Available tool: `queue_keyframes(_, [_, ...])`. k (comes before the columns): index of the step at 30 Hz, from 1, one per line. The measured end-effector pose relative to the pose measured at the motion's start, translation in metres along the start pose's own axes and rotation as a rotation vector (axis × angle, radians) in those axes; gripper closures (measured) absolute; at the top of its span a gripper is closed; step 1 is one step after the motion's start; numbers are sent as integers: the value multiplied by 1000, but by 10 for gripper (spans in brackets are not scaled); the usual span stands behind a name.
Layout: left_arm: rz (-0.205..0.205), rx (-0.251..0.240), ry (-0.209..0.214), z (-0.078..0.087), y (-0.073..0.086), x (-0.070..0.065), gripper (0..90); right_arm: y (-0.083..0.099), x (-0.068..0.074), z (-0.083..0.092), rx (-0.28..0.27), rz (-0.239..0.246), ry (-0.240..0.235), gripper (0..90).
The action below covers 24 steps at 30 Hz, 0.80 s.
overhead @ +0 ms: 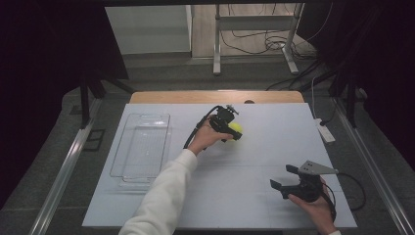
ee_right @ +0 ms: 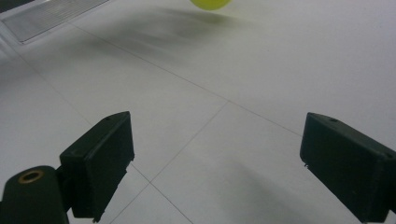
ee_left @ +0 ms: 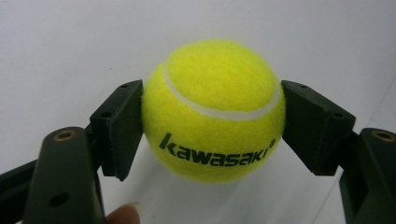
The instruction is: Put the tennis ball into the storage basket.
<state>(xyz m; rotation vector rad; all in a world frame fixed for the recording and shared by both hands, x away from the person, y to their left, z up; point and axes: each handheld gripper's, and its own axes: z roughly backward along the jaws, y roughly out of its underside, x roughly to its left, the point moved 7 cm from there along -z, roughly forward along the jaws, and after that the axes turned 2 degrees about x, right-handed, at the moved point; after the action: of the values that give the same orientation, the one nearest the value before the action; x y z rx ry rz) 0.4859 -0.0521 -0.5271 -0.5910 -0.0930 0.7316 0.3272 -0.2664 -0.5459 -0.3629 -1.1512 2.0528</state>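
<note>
Your left gripper [overhead: 231, 131]: jaws clamped on tennis ball [ee_left: 212, 109], pads at ball's 3 and 9 o'clock, above mat [overhead: 274, 122] centre. Clear tray [overhead: 142, 147] lies at 8 o'clock from ball, long axis 12–6. Right gripper [overhead: 285, 180]: jaws wide, nothing held, farther from tray.

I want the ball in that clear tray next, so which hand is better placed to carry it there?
Left, probably. The left gripper already has its jaws shut on the tennis ball, and the clear tray lies on its side. The right gripper sits open and empty at the near right.
</note>
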Motion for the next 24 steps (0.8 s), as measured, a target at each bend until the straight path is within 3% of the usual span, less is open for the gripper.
queue_keyframes(10, [8, -45, 29, 12, 1, -4, 267, 1, 0, 0, 3, -4, 3, 98])
queue_keyframes(24, [-1, -81, 26, 29, 12, -5, 267, 0, -1, 0, 1, -4, 6, 99])
